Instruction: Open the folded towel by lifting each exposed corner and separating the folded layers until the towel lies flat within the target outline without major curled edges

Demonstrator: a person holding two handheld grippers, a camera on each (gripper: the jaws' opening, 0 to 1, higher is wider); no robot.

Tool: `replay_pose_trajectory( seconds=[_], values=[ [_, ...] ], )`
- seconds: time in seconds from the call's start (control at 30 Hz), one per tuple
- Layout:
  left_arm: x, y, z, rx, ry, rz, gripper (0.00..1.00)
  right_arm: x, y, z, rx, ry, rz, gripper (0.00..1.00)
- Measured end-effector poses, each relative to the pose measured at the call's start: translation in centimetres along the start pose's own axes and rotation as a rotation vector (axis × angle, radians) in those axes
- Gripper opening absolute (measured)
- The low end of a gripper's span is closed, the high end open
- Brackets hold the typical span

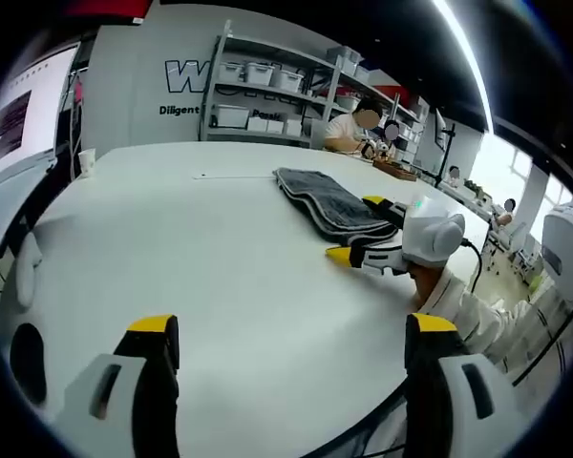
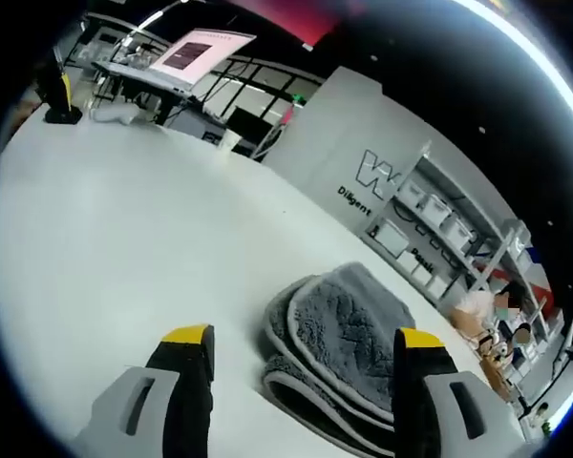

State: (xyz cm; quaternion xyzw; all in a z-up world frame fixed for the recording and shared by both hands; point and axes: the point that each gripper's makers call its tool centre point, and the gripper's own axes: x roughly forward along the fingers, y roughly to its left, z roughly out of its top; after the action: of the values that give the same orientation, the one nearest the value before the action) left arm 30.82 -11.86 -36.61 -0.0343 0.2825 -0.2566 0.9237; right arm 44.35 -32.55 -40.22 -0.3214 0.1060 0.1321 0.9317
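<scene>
A grey folded towel (image 1: 331, 202) lies on the white table (image 1: 191, 248), several stacked layers with pale piping along the edges. In the right gripper view the towel (image 2: 344, 329) sits just ahead of my right gripper (image 2: 301, 345), between its yellow-tipped jaws and toward the right one, not touched. My right gripper (image 1: 363, 229) also appears in the left gripper view at the towel's near end, jaws apart. My left gripper (image 1: 291, 329) stands open over bare table, well short of the towel.
A monitor (image 1: 19, 119) and a paper cup (image 1: 86, 160) stand at the table's left edge. Shelving with bins (image 1: 267, 91) lines the back wall, where a person sits. A sleeve (image 1: 468, 310) reaches in from the right.
</scene>
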Motion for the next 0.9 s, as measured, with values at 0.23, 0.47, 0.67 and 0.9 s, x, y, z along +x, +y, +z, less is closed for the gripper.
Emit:
replay_pose_trajectory(
  seconds=[0.23, 0.47, 0.67, 0.9],
  values=[
    [0.2, -0.2, -0.1, 0.001, 0.001, -0.007, 0.97, 0.8, 0.3, -0.2, -0.099, 0.025, 0.006, 0.55],
    [0.3, -0.2, -0.1, -0.001, 0.000, -0.010, 0.97, 1.2, 0.7, 0.0, -0.114, 0.009, 0.029, 0.39],
    [0.2, 0.0, -0.2, -0.005, 0.000, -0.004, 0.97, 1.5, 0.7, 0.4, -0.128, -0.016, 0.032, 0.20],
    [0.3, -0.1, -0.2, -0.006, 0.000, -0.007, 0.96, 1.5, 1.6, 0.6, -0.132, -0.044, 0.074, 0.04]
  ],
)
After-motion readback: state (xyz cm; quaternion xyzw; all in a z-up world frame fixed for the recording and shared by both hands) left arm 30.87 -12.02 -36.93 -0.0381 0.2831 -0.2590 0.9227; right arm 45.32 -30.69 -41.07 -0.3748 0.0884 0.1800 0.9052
